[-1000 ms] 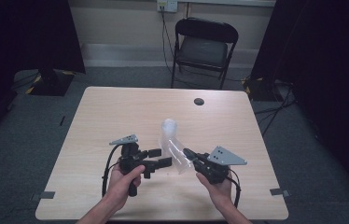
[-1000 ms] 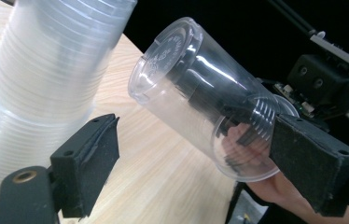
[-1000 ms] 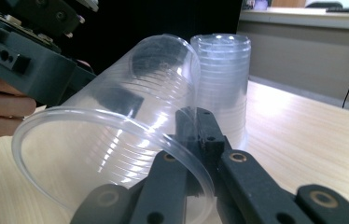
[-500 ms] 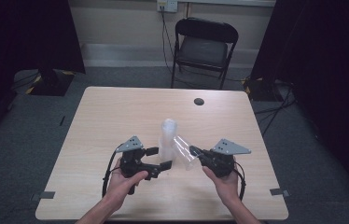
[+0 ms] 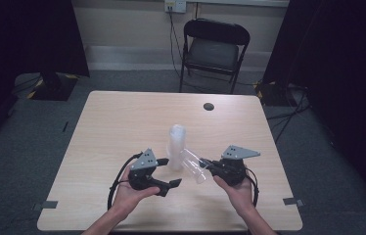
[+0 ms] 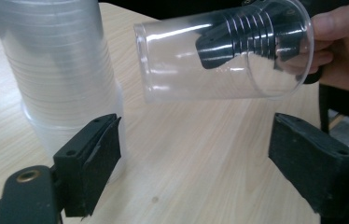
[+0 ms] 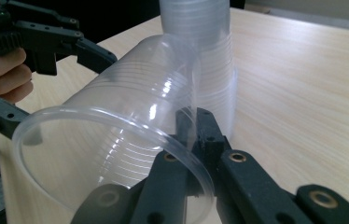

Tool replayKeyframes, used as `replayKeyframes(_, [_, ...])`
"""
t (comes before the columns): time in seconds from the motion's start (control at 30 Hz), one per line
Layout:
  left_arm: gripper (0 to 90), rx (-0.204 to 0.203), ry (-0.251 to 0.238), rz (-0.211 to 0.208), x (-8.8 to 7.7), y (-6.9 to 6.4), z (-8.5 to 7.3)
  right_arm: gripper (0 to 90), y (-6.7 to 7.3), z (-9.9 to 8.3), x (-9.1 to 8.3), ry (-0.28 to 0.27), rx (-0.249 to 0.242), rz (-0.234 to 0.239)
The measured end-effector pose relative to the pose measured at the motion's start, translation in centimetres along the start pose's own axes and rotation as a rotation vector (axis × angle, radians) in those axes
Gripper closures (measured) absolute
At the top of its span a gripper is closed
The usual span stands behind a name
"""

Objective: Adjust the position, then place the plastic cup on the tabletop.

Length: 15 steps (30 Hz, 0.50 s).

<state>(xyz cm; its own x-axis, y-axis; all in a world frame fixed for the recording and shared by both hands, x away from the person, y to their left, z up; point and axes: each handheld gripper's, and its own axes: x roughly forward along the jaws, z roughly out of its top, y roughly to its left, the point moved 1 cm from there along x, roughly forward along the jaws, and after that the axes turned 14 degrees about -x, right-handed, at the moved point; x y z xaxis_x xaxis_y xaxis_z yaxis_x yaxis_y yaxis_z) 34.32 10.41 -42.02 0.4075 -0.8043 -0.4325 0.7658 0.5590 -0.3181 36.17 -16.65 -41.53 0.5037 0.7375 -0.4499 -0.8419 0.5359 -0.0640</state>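
2 handheld grippers work over a pale wooden table [image 5: 122, 122]. Right gripper [image 5: 205, 164] sits at the near right, clenched on 1 clear plastic cup [image 5: 193, 165]: in the right gripper view its jaws pinch the cup wall at the rim, 1 jaw inside the mouth, 1 outside. Cup [image 7: 116, 140] lies tilted on its side, held off the table, base pointing left toward the stack, mouth toward the right hand [image 5: 237, 188]. In the left gripper view the same cup [image 6: 219, 56] hangs above the tabletop with the dark jaw showing through its wall.

Tall stack of clear plastic cups [image 5: 176, 147] stands upright near table centre, just left of the held cup; cannot tell if they touch. Stack [image 6: 56, 65] shows in the left gripper view just beyond 1 jaw.

Left gripper [image 5: 169, 172] is at the near left, released, jaws wide apart with nothing pressed between them; they have just been closing a little. Its far jaw sits right beside the stack base. Left hand [image 5: 129, 193] holds it from below.

1 small round dark hole [image 5: 208, 106] sits at the far right of the table. 1 black folding chair [image 5: 213, 49] stands beyond the far edge.
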Motion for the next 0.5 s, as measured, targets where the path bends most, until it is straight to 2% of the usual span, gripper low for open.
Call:
replayKeyframes(0.13, [18.3, 0.027, 0.009, 0.010, 0.10, -0.09, -0.10, 90.0, 0.01, -0.16, 0.43, 0.044, 0.009, 0.030])
replayKeyframes(0.2, [18.3, 0.057, 0.026, 0.019, 0.17, -0.13, -0.13, 90.0, 0.06, -0.20, 0.52, 0.046, 0.012, 0.039])
replayKeyframes(0.23, [19.1, 0.057, 0.026, 0.019, 0.17, -0.13, -0.13, 90.0, 0.06, -0.20, 0.52, 0.046, 0.012, 0.039])
replayKeyframes(0.27, [19.1, 0.055, 0.024, 0.037, 0.21, -0.17, -0.18, 90.0, 0.09, -0.19, 0.53, 0.044, 0.014, 0.042])
replayKeyframes(0.33, [19.4, 0.039, 0.037, 0.033, 0.26, 0.00, -0.18, 90.0, 0.18, -0.19, 0.56, 0.056, 0.020, 0.055])
replayKeyframes(0.5, [19.4, 0.060, 0.049, 0.039, 0.40, 0.13, -0.32, 90.0, -0.01, -0.31, 0.81, 0.085, 0.036, 0.073])
